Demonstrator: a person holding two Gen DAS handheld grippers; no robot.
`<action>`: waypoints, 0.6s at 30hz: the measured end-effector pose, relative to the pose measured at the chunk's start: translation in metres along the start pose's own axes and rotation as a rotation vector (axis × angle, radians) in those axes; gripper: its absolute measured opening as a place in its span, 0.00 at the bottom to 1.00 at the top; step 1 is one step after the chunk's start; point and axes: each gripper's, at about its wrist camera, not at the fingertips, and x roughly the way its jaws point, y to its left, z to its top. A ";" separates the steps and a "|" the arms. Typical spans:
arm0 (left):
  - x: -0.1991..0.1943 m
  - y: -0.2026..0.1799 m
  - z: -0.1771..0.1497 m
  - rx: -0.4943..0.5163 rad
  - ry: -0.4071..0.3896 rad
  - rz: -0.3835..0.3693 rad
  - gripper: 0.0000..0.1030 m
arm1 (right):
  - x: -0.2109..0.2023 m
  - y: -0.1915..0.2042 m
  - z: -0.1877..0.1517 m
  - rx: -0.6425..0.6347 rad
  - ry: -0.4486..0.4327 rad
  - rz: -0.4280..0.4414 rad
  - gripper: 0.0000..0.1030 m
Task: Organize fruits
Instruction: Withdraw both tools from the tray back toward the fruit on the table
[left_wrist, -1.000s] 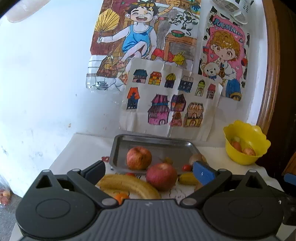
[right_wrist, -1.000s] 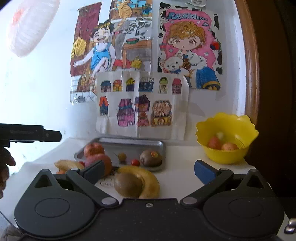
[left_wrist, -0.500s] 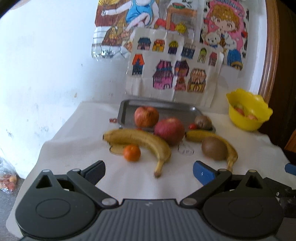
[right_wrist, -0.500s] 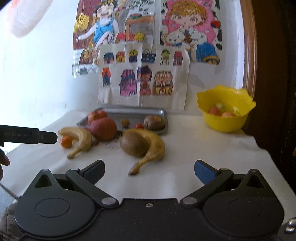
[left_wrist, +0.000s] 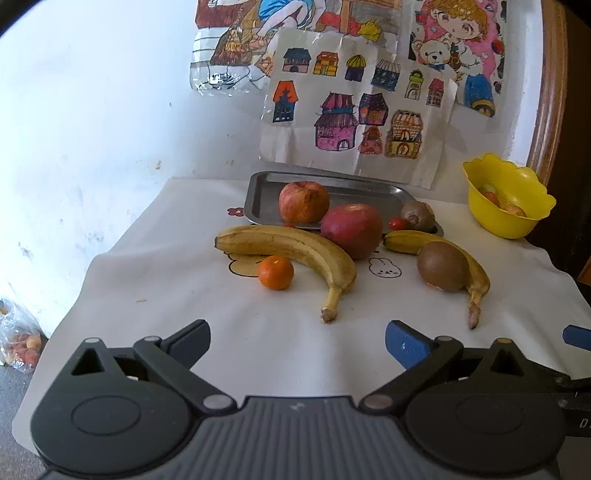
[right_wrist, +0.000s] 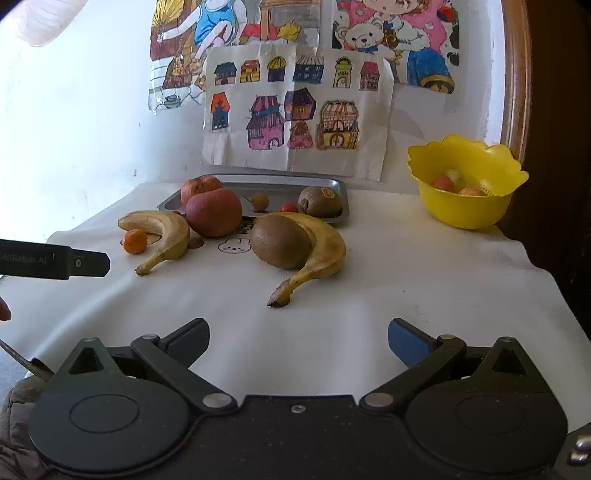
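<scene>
Both claws, the left gripper (left_wrist: 297, 338) and right gripper (right_wrist: 298, 336), gape empty short of the fruit in front of the metal tray (left_wrist: 266, 192), where a careless nudge could roll the round kiwi (right_wrist: 280, 242) off its banana (right_wrist: 321, 251).

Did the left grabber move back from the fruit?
Yes. The left gripper pulled back and tipped down: the metal tray now sits farther off, with more cloth showing.

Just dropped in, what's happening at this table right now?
Nothing is held yet. The left gripper and right gripper both hover open above the white cloth. Two bananas, a kiwi, an apple and a small orange lie loose before the metal tray.
</scene>
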 end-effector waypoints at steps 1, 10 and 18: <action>0.002 0.000 0.001 -0.001 0.004 0.000 1.00 | 0.002 -0.001 0.000 0.001 0.005 0.001 0.99; 0.017 0.002 0.013 -0.004 0.041 -0.025 1.00 | 0.020 -0.006 0.010 0.010 0.018 0.010 0.99; 0.036 0.006 0.024 0.034 0.082 -0.045 1.00 | 0.029 -0.008 0.023 -0.038 -0.044 0.058 0.99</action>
